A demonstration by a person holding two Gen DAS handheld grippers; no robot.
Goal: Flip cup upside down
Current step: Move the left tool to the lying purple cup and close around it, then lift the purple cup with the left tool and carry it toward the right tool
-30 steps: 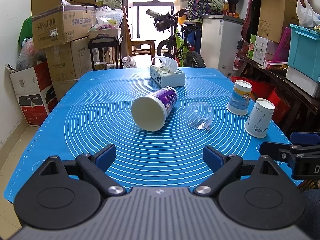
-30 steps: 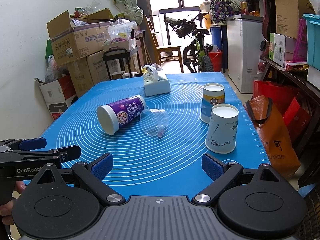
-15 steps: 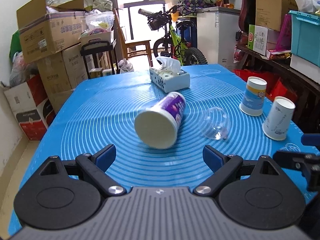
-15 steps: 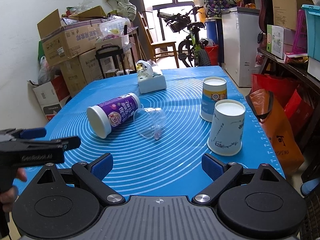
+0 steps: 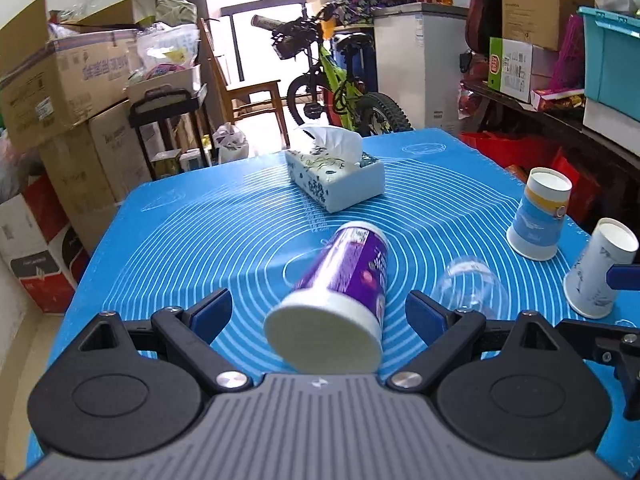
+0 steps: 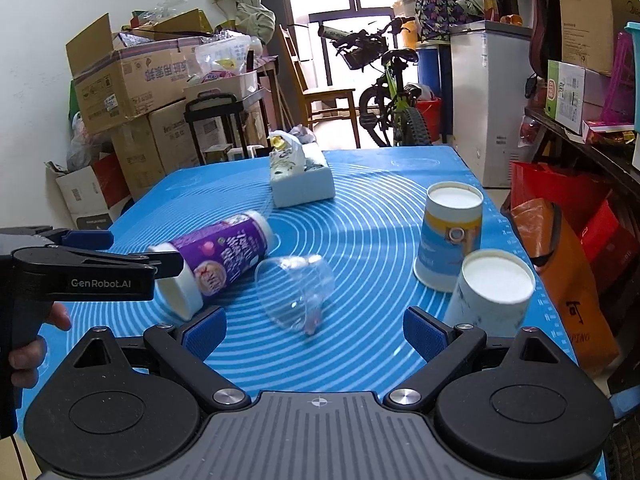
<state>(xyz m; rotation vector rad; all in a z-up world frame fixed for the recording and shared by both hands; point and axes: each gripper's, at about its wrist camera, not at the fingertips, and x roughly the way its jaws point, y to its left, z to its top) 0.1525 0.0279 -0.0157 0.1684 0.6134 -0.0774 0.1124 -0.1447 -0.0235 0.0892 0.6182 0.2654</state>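
Note:
A purple-and-white cup (image 5: 340, 292) lies on its side on the blue mat (image 5: 200, 240), its white base toward my left gripper (image 5: 318, 314). The left gripper is open, its blue pads on either side of the cup's base without touching. The cup also shows in the right wrist view (image 6: 218, 260), with the left gripper (image 6: 120, 252) at its base end. A clear plastic cup (image 6: 296, 292) lies on its side beside the purple one. My right gripper (image 6: 314, 334) is open and empty, just short of the clear cup.
Two paper cups stand upside down at the right: a blue-yellow one (image 6: 450, 236) and a white one (image 6: 490, 292). A tissue box (image 5: 336, 178) sits at the far middle. Cardboard boxes (image 5: 68, 92), a bicycle (image 5: 340, 80) and shelves surround the table.
My left gripper has moved forward to the purple cup, so its base now sits between the open fingers. My right gripper has edged closer to the clear cup.

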